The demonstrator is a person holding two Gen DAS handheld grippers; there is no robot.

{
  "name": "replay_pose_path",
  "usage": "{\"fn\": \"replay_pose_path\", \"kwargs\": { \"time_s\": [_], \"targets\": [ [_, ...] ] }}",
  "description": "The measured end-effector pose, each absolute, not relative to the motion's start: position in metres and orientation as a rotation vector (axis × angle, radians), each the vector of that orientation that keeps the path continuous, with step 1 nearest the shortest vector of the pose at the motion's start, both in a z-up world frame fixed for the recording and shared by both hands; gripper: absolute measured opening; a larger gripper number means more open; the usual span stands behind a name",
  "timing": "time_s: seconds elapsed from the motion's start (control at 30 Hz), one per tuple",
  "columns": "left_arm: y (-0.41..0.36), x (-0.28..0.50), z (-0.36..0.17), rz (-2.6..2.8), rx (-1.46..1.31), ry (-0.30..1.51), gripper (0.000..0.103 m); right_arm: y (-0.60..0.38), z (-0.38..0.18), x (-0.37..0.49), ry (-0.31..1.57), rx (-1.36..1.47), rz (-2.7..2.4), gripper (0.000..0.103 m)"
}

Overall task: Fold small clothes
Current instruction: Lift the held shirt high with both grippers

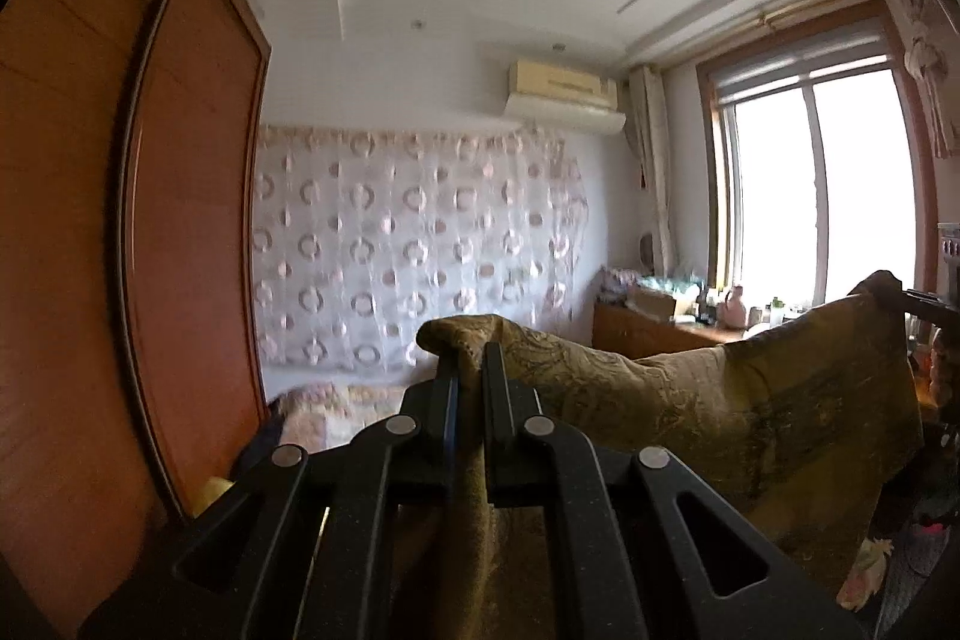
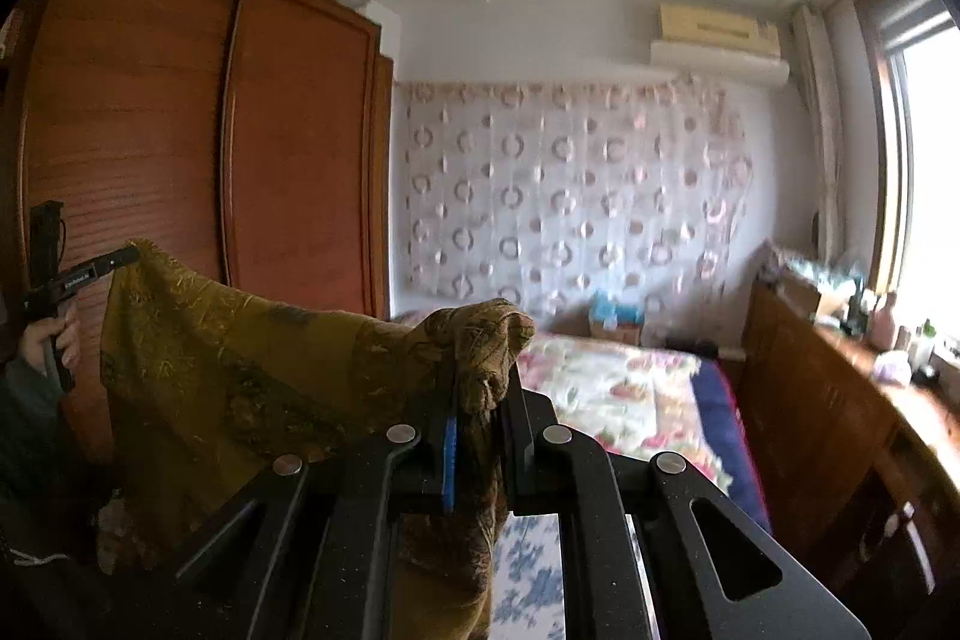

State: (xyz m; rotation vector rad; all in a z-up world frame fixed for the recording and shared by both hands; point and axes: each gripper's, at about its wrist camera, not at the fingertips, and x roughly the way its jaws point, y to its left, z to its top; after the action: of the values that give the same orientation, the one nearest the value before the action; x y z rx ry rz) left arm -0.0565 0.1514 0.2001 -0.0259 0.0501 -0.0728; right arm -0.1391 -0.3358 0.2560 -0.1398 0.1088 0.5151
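Soft, light and limp, the olive cloth [image 1: 750, 400] sags above the bed [image 2: 630, 388], left gripper [image 1: 471, 370] and right gripper [image 2: 483, 388] each clamped on a top corner, the best hold.

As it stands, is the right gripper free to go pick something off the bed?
Probably not. The right gripper is shut on a corner of the olive cloth, whose other corner the left gripper holds; the bed lies beyond and below.
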Motion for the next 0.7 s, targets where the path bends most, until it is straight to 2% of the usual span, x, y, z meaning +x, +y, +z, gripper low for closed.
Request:
{"fn": "replay_pose_path", "kwargs": {
  "time_s": [0.23, 0.37, 0.57, 0.7],
  "targets": [
    [0.157, -0.073, 0.224, -0.058, -0.003, -0.019, 0.007, -0.341, 0.29, -0.171, 0.004, -0.169, 0.486, 0.011],
    [0.155, -0.065, 0.22, -0.063, 0.001, -0.018, 0.007, -0.336, 0.288, -0.176, -0.018, -0.19, 0.458, 0.011],
    [0.149, -0.004, 0.197, -0.056, 0.012, 0.072, 0.007, -0.307, 0.259, -0.157, 0.034, -0.226, 0.412, 0.011],
    [0.148, 0.065, 0.158, -0.042, 0.016, 0.167, 0.007, -0.293, 0.237, -0.105, 0.13, -0.247, 0.377, 0.011]
  ]
}}
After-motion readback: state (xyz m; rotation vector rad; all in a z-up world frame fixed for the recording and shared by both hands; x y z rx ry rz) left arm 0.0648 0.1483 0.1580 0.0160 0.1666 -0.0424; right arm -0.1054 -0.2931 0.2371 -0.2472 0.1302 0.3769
